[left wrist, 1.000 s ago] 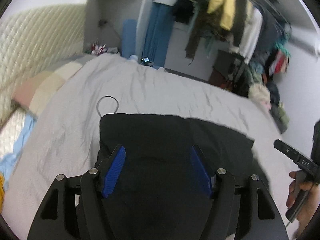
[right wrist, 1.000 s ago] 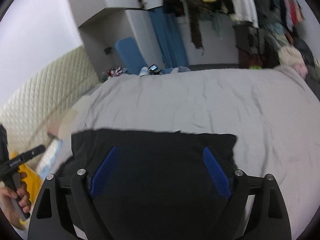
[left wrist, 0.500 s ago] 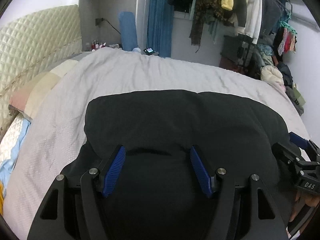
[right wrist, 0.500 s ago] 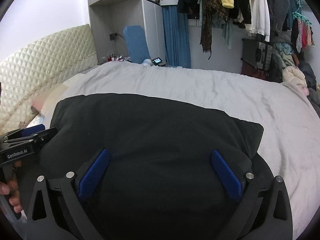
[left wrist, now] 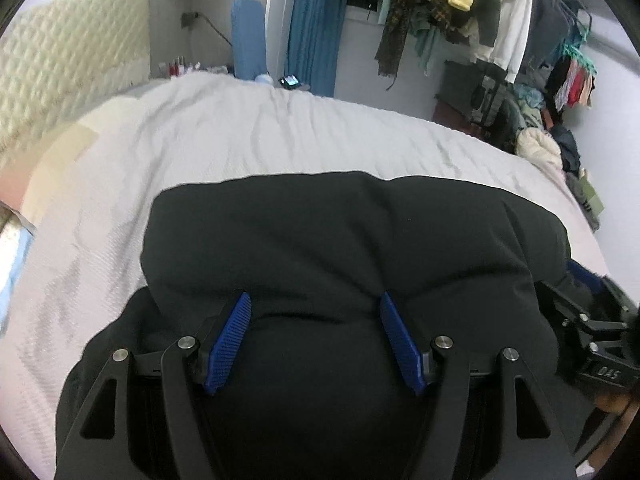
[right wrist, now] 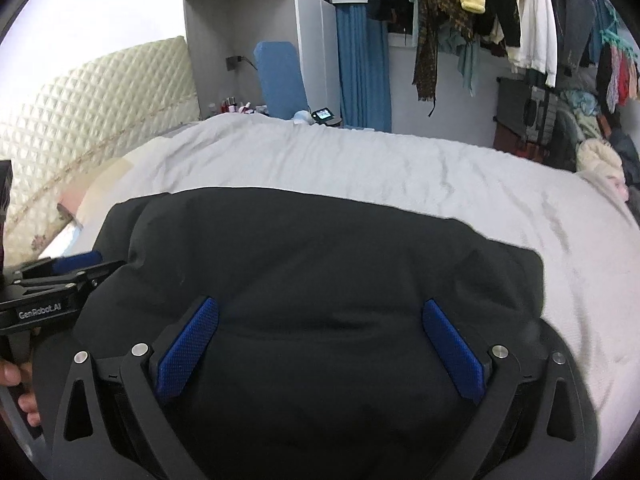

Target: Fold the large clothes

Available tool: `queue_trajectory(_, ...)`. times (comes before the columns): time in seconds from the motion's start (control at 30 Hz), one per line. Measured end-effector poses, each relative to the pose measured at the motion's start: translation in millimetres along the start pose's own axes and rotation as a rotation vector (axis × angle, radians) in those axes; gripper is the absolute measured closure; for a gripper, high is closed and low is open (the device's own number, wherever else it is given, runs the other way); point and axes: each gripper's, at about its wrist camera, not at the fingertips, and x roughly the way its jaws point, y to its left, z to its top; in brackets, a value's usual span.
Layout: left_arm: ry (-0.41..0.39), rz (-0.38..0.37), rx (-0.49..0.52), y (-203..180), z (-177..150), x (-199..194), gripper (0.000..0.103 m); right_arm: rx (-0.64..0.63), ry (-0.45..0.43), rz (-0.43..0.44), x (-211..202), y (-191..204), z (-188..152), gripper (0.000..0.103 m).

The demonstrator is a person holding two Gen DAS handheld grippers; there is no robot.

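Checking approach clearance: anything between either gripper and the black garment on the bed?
Nothing visible. The black fabric garment lies directly under the left gripper and right gripper, jaws open, on the bare grey-white bedspread.

Both wrist cams sat close over the black garment [left wrist: 352, 240], angled down across the bed [right wrist: 360, 160] toward its far edge.

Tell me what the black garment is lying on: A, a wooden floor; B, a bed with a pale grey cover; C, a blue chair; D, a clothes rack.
B: the black garment is spread over the pale grey bed cover, with the clothes rack hanging well behind it.
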Motion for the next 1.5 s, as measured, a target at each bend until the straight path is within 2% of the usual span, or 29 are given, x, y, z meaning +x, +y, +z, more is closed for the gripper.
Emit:
queue_trajectory(0.1, 0.015, -0.012, -0.012, 6.1, 2.7, 11.1, 0.035, -0.009, -0.001, 0.000, 9.6, 3.2, 2.0, 0.000)
queue_trajectory(0.2, 0.022, 0.017, -0.001, 6.9, 6.2, 22.9, 0.034, -0.015, 0.010, 0.022, 22.6, 4.8, 6.1, 0.000)
queue_trajectory(0.37, 0.024, 0.017, -0.006, 7.6, 9.9, 31.2, 0.033, 0.001, 0.018, 0.026, 26.1, -0.1, 5.2, 0.000)
queue_trajectory(0.57, 0.026, 0.037, 0.023, 3.1, 4.7, 19.0, 0.033, -0.007, -0.001, 0.024, 12.9, -3.8, 0.6, 0.000)
queue_trajectory(0.67, -0.005, 0.062, 0.055, 3.4, 3.1, 4.9, 0.033, -0.040, -0.023, 0.023, -0.8, -5.5, -0.8, 0.000)
queue_trajectory(0.87, -0.056, 0.093, 0.042, 24.2, -1.0, -16.7, 0.033, -0.069, -0.091, -0.002, -26.7, -26.9, -0.1, 0.000)
queue_trajectory(0.93, -0.053, 0.113, 0.042, 33.5, -5.1, -15.2, 0.033, -0.031, -0.095, -0.005, -32.2, -43.5, -1.1, 0.005)
queue_trajectory(1.0, -0.035, 0.125, 0.023, 42.6, -12.9, -9.0, 0.033, 0.001, -0.065, -0.018, -29.3, -56.8, -4.0, 0.021)
queue_trajectory(1.07, -0.023, 0.113, 0.009, 48.8, -23.4, -3.3, 0.033, 0.041, -0.026, -0.012, -20.6, -68.0, -9.6, 0.023)
queue_trajectory(1.23, -0.050, 0.125, 0.017, 45.8, -32.5, 0.4, 0.032, 0.065, 0.014, 0.011, 0.1, -76.8, -21.7, 0.021)
queue_trajectory(1.3, -0.047, 0.121, 0.018, 44.6, -34.7, 2.8, 0.031, 0.073, 0.022, 0.017, 3.7, -78.9, -24.8, 0.016)
queue_trajectory(1.4, -0.053, 0.115, 0.000, 44.4, -35.8, 0.8, 0.031, 0.101, 0.018, 0.019, 1.6, -84.3, -30.1, 0.011)
queue_trajectory(1.5, -0.068, 0.132, -0.006, 43.8, -37.7, -6.7, 0.031, 0.125, 0.012, 0.023, -7.5, -86.4, -31.0, 0.011)
